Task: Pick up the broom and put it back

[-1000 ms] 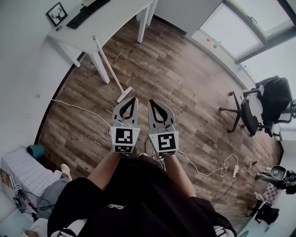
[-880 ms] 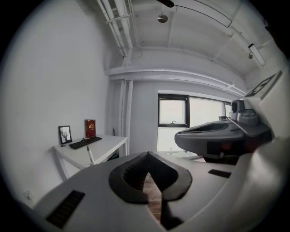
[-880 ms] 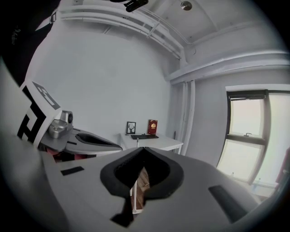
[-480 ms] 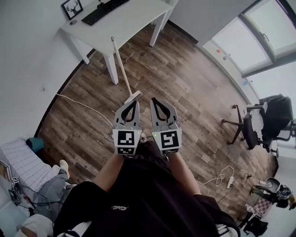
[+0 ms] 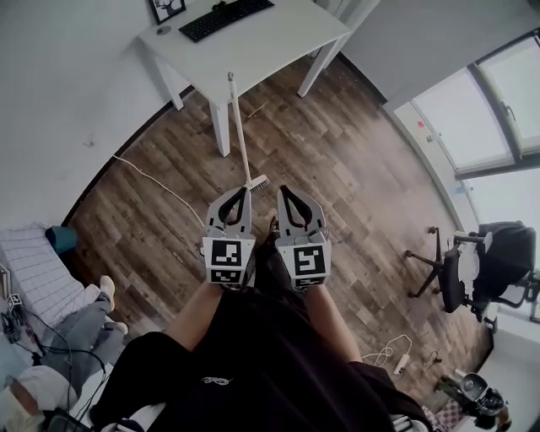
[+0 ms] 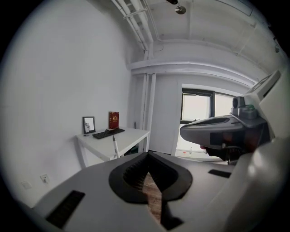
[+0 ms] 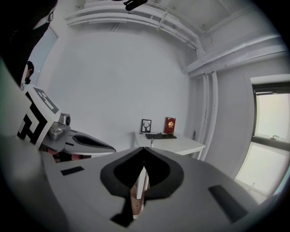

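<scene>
The broom (image 5: 241,135) leans against the front edge of the white desk (image 5: 278,46), its white handle slanting up and its bristle head (image 5: 257,181) on the wood floor. My left gripper (image 5: 242,192) is shut and empty, its tip just short of the bristle head. My right gripper (image 5: 284,191) is beside it, also shut and empty. In the left gripper view the handle (image 6: 115,146) stands ahead of the closed tips (image 6: 147,155). In the right gripper view the handle's top (image 7: 152,143) shows above the closed tips (image 7: 144,149).
On the desk lie a keyboard (image 5: 226,18) and a picture frame (image 5: 167,8). A white cable (image 5: 160,181) runs over the floor at left. An office chair (image 5: 472,270) stands at right. A seated person's legs (image 5: 80,316) are at lower left.
The desk and broom have come closer and lower in the head view as both grippers moved toward them. Both grippers stayed shut and side by side.
</scene>
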Demonstrator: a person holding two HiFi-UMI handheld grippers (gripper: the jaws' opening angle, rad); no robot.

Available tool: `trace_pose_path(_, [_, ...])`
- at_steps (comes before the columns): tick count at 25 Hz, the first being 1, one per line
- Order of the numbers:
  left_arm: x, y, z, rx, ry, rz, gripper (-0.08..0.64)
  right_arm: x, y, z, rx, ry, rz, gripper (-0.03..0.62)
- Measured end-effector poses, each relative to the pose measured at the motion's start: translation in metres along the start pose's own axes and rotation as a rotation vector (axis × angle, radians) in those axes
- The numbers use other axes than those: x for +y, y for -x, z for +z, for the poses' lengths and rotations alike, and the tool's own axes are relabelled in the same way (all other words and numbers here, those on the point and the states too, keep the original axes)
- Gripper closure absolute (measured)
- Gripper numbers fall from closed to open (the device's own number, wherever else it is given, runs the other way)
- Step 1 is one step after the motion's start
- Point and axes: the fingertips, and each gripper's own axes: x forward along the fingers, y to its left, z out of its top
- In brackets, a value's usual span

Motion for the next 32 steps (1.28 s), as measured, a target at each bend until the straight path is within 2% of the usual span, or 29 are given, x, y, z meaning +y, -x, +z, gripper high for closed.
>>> trace_pose_path(3, [0.002,-0.027,0.005,0.017,0.0,0.051,0.558,-0.027,-0.029,-0.003,-0.003,-0.002,0.044,0.571])
trace_pose_path(7, [0.006,-0.07,0.017,0.028,-0.005,0.137,0.558,-0.058,-0.07,0.006,-0.037,-0.005,0.146,0.571])
trace_pose_path(12, [-0.006,-0.111,0.003,0.099,0.031,0.22,0.558,-0.082,-0.097,0.0,-0.031,-0.008,0.286,0.571])
trace_pose_path(17, [-0.012,-0.137,-0.002,0.143,0.054,0.283,0.558,-0.112,-0.122,-0.021,-0.004,-0.033,0.363,0.571])
trace_pose_path(25, [-0.002,-0.161,-0.017,0.207,0.078,0.341,0.558,-0.14,-0.144,-0.042,0.05,-0.095,0.38,0.571])
trace_pose_path(32, [0.013,-0.18,-0.047,0.232,0.179,0.333,0.558,-0.15,-0.148,-0.071,0.121,-0.105,0.34,0.571])
